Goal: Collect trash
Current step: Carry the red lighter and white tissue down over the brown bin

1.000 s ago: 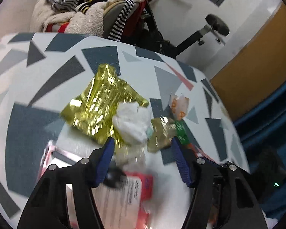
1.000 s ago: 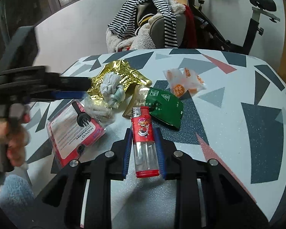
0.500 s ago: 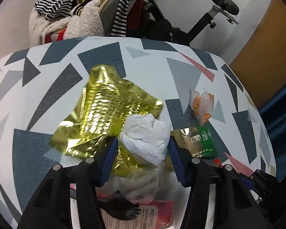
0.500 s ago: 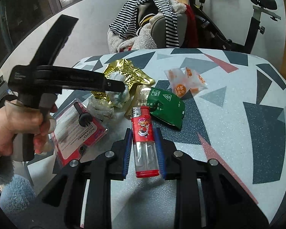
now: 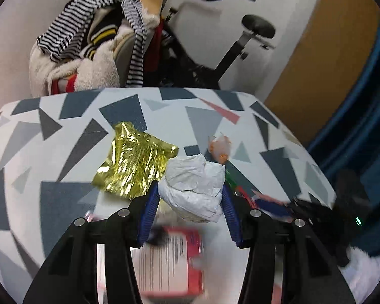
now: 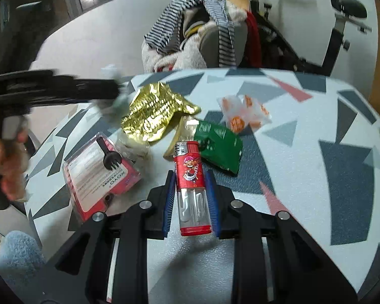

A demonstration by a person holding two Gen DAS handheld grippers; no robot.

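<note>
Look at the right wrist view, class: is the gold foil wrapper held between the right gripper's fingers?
No. The right gripper holds a red lighter; the gold foil wrapper lies on the table beyond it.

Home room: exercise bike (image 5: 243, 40), clothes-heaped chair (image 5: 93, 50), patterned table (image 5: 63, 131).

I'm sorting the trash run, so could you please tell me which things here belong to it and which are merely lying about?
Trash: crumpled tissue in the closing left gripper; gold wrapper; green packet; orange-printed wrapper.

Lying about: lighter in right gripper; pink package; clothes pile; exercise bike.
</note>
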